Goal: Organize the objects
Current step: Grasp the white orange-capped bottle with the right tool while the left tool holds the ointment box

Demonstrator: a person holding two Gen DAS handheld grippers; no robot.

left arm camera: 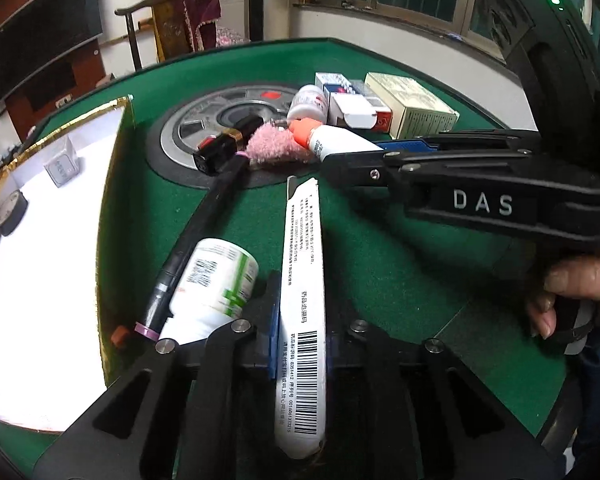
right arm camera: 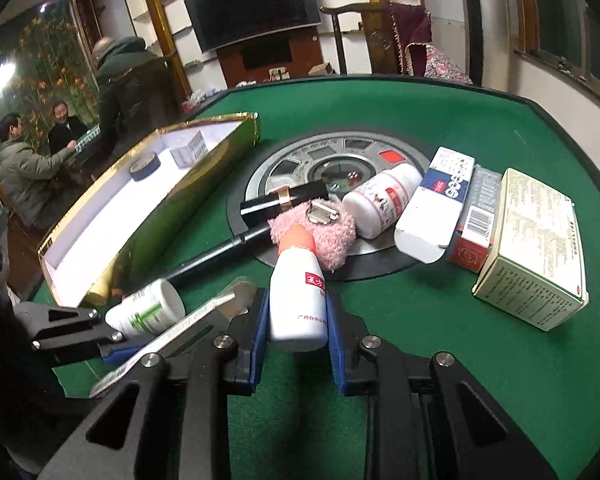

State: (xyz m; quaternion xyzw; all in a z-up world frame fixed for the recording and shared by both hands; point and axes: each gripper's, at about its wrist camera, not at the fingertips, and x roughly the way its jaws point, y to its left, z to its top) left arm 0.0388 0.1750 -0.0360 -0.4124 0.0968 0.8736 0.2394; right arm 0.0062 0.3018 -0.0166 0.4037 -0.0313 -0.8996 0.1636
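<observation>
My left gripper point(left arm camera: 300, 304) is shut on a flat white medicine box point(left arm camera: 302, 240) with a barcode, which lies lengthwise between the jaws over the green table. In the right wrist view the same gripper point(right arm camera: 116, 344) and box point(right arm camera: 188, 320) show at lower left. My right gripper point(right arm camera: 298, 320) is shut on a white bottle with an orange cap point(right arm camera: 296, 280), its blue pads pressing on both sides of the bottle's base. In the left wrist view this gripper point(left arm camera: 352, 150) comes in from the right, held by a hand, and the bottle point(left arm camera: 332, 142) points left.
A gold-edged white tray point(right arm camera: 140, 220) at left holds a tape roll point(right arm camera: 145, 165) and a small box point(right arm camera: 190, 148). On the table lie a green-labelled bottle point(right arm camera: 144, 310), black pen point(left arm camera: 204, 232), lipstick point(right arm camera: 284, 196), pink fluffy clip point(right arm camera: 320, 236), red-labelled bottle point(right arm camera: 384, 200) and several boxes point(right arm camera: 536, 248).
</observation>
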